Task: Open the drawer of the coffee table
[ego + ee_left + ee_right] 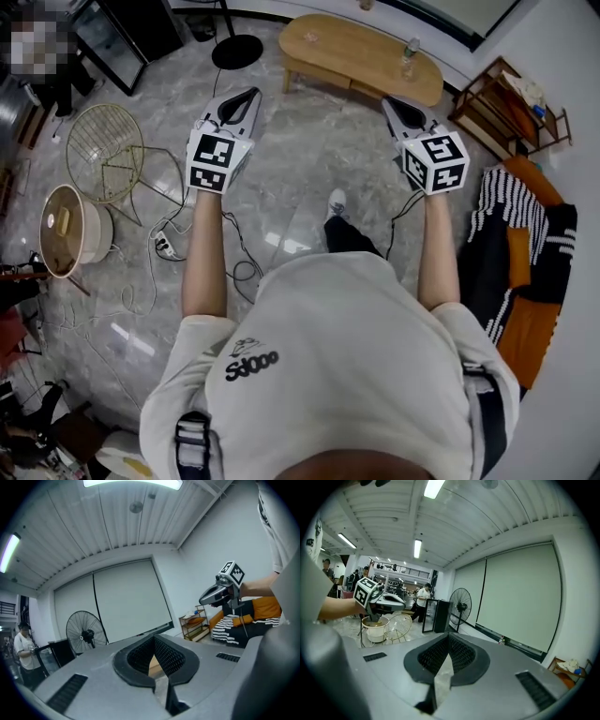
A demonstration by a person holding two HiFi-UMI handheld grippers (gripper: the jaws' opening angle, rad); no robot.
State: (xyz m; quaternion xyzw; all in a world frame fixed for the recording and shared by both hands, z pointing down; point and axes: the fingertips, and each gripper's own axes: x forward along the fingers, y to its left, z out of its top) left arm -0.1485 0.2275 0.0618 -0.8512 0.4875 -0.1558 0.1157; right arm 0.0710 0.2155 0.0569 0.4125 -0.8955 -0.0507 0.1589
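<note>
Ahead, the oval coffee table (342, 49) stretches lengthwise across the view.

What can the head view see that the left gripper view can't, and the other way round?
Head view only: the bottle on the coffee table, and the wire chair. Left gripper view only: the ceiling light and the fan's round cage. Both: the right gripper, shut, and the wooden shelf.
</note>
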